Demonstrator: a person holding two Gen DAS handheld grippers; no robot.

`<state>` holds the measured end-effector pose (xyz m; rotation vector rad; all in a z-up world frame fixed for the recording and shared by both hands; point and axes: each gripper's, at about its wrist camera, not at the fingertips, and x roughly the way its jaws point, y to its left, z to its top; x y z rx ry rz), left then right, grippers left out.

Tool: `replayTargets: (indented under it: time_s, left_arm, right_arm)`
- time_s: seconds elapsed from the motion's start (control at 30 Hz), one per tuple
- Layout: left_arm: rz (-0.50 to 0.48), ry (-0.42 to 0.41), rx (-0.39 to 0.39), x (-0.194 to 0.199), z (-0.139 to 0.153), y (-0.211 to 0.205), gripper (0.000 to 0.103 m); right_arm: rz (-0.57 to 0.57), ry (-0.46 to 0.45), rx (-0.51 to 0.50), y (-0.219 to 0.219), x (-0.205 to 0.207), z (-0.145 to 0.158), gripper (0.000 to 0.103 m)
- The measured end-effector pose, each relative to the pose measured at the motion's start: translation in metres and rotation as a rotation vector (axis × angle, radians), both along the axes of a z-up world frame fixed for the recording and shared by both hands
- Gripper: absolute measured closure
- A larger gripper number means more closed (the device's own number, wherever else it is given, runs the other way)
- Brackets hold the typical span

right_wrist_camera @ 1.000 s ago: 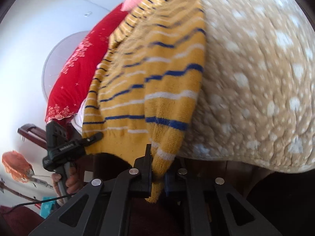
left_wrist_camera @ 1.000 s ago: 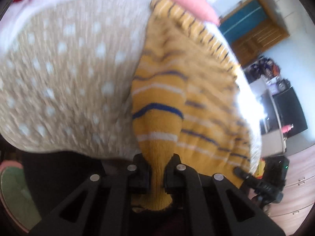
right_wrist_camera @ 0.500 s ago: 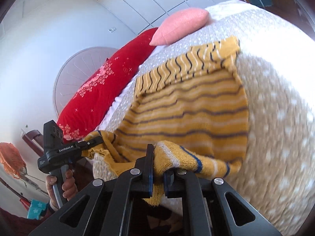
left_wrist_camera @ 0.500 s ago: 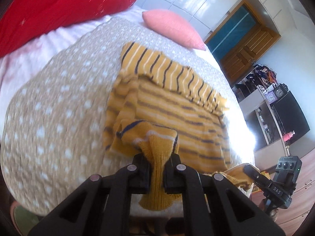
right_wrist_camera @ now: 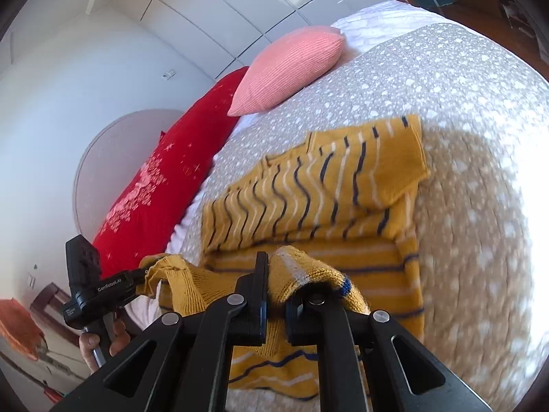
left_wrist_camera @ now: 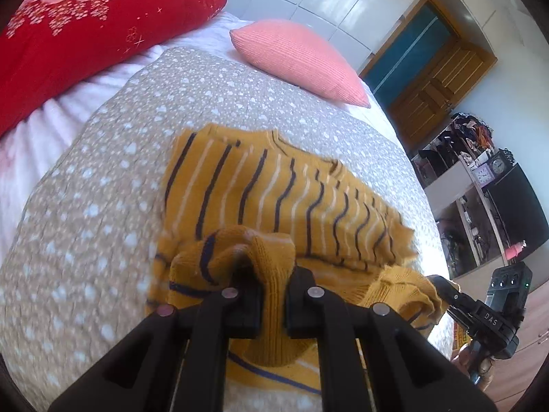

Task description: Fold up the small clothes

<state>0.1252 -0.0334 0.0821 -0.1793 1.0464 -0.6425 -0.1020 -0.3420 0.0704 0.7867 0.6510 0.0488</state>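
Striped yellow sweater [left_wrist_camera: 284,206] hem pinched in each hand-held gripper [left_wrist_camera: 274,295] [right_wrist_camera: 276,295], body ahead on bedspread [left_wrist_camera: 85,233].

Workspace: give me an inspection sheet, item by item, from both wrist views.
Surface: bed with tan white-dotted blanket.
Job's things: yellow striped sweater lying on the blanket, its near edge lifted off it.
Clutter: red pillow and pink cushion at the far end of the bed.
Grippers: left gripper shut on the sweater's near edge; right gripper shut on the same edge further along.
Cables: nothing seen.
Surroundings: wooden door, shelf with a clock, white tiled wall.
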Motion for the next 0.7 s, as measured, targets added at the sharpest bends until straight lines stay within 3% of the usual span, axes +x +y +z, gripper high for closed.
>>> replayTargets:
  time_s: [0.27,0.33,0.37,0.4,0.43,0.47,0.53,0.7]
  left_arm:
    - [0.039,0.078,0.052,0.067,-0.03,-0.047,0.092]
    - [0.048,0.102,0.017,0.076,-0.03,-0.049,0.084]
    - [0.046,0.112,-0.008,0.079,-0.028,-0.048,0.08]
    - [0.046,0.117,-0.037,0.081,-0.025,-0.047,0.068]
    - [0.051,0.112,-0.068,0.082,-0.02,-0.044,0.057]
    - [0.058,0.105,-0.084,0.083,-0.014,-0.041,0.053]
    - [0.072,0.078,-0.108,0.082,0.0,-0.034,0.04]
    - [0.101,-0.032,-0.073,0.062,0.03,-0.005,0.029]
  right_arm:
    - [-0.05,0.074,0.014,-0.051,0.073,-0.025,0.094]
    - [-0.075,0.087,0.073,-0.065,0.086,-0.035,0.092]
    - [-0.09,0.088,0.124,-0.074,0.091,-0.041,0.085]
    - [-0.105,0.083,0.169,-0.08,0.094,-0.045,0.071]
    - [-0.122,0.071,0.203,-0.085,0.097,-0.049,0.064]
    - [-0.137,0.061,0.221,-0.089,0.099,-0.051,0.056]
    - [-0.152,0.048,0.245,-0.095,0.105,-0.052,0.052]
    - [-0.183,0.042,0.222,-0.098,0.111,-0.041,0.049]
